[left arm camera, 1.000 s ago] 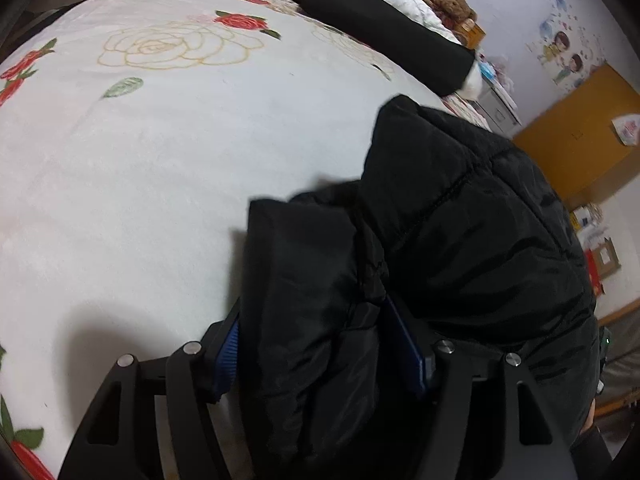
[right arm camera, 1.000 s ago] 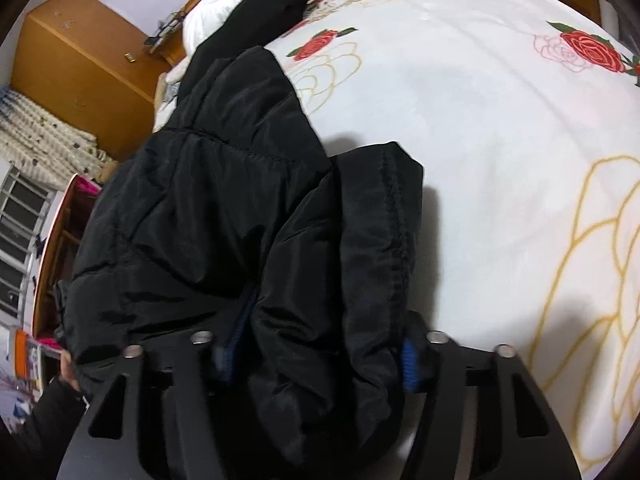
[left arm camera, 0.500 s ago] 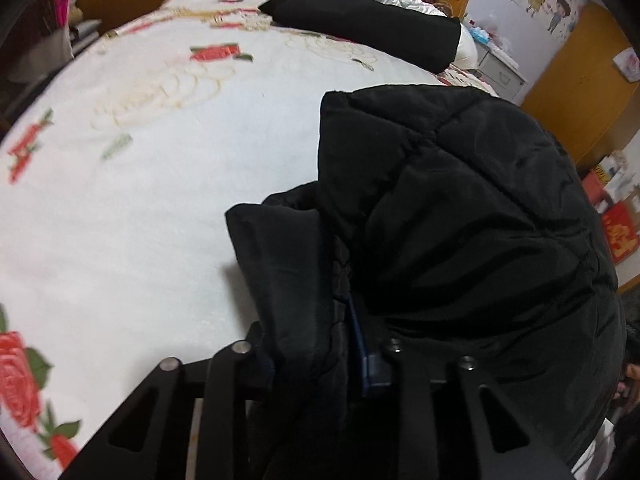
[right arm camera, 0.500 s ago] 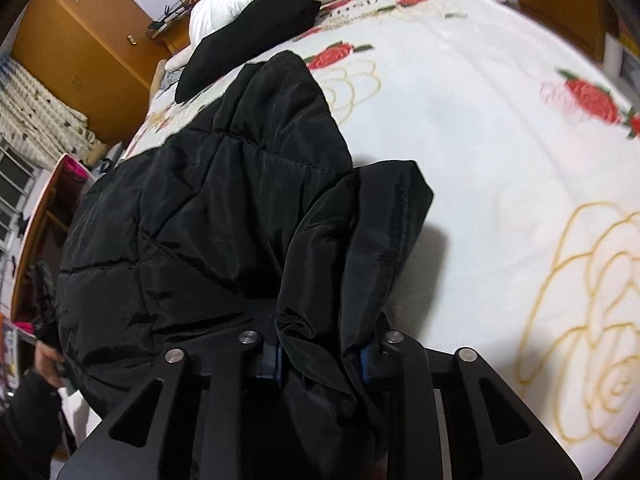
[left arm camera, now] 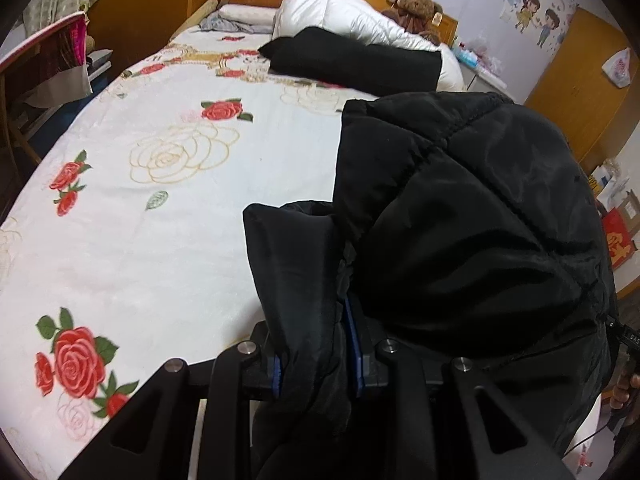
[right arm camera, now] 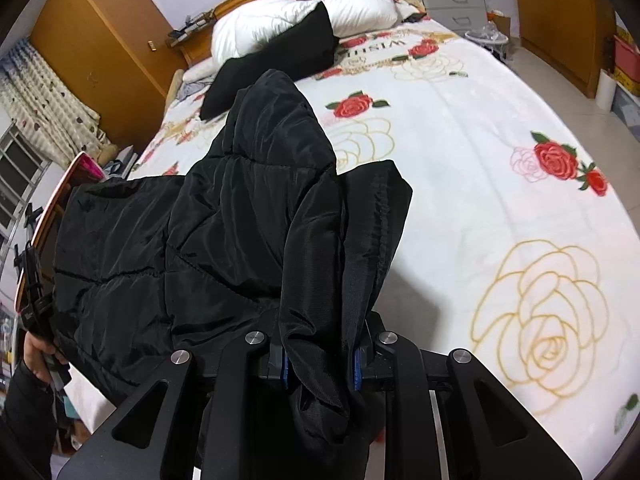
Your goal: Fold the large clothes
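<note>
Jacket (left arm camera: 460, 220) higher vs. prev., jaws tighter

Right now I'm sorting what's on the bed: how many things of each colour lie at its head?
Black: 1, the black cushion
White: 1, the white duvet
Brown: 1, the teddy bear
Total: 3

A home bedroom: bed (left arm camera: 168, 240) (rose blanket), wardrobe (right arm camera: 100, 44), teddy bear (left arm camera: 416, 10).

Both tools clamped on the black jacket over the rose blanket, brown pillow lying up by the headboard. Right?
Almost. Both the left tool and right tool grip the black jacket over the rose blanket, but the pillow by the headboard is black, not brown; the right wrist view shows it.
</note>
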The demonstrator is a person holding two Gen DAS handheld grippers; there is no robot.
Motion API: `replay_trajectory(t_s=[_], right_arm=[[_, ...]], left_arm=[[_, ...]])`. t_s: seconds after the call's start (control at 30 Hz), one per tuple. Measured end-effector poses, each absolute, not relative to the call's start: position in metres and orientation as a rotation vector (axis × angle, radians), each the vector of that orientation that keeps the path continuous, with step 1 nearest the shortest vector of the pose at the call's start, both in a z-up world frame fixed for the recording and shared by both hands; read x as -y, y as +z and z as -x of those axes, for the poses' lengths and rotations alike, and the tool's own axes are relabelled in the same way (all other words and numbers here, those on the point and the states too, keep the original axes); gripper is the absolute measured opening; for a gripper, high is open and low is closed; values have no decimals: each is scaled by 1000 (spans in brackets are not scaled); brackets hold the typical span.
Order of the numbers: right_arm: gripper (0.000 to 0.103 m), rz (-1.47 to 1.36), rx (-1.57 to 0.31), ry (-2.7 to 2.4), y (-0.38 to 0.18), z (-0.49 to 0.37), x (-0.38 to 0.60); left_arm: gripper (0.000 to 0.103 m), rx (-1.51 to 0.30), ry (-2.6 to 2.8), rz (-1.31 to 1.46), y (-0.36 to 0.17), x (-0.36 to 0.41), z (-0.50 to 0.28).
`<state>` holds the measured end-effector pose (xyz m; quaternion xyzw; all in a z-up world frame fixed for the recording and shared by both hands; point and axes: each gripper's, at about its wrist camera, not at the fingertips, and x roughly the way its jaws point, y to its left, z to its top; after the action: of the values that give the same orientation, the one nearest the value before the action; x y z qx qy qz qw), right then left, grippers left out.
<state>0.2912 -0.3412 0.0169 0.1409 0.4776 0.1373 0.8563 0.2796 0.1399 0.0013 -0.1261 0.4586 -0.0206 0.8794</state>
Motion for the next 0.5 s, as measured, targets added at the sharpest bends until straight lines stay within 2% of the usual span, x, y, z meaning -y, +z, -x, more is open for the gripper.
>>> replay_trajectory(t_s=[0.23, 0.5], right_arm=[[21, -294, -996, 296, 40, -251, 347], [22, -316, -1065, 282, 17, -203, 353]], left_arm=[[26, -936, -64, 277, 31, -144, -227], [26, -991, -85, 297, 4, -141, -170]])
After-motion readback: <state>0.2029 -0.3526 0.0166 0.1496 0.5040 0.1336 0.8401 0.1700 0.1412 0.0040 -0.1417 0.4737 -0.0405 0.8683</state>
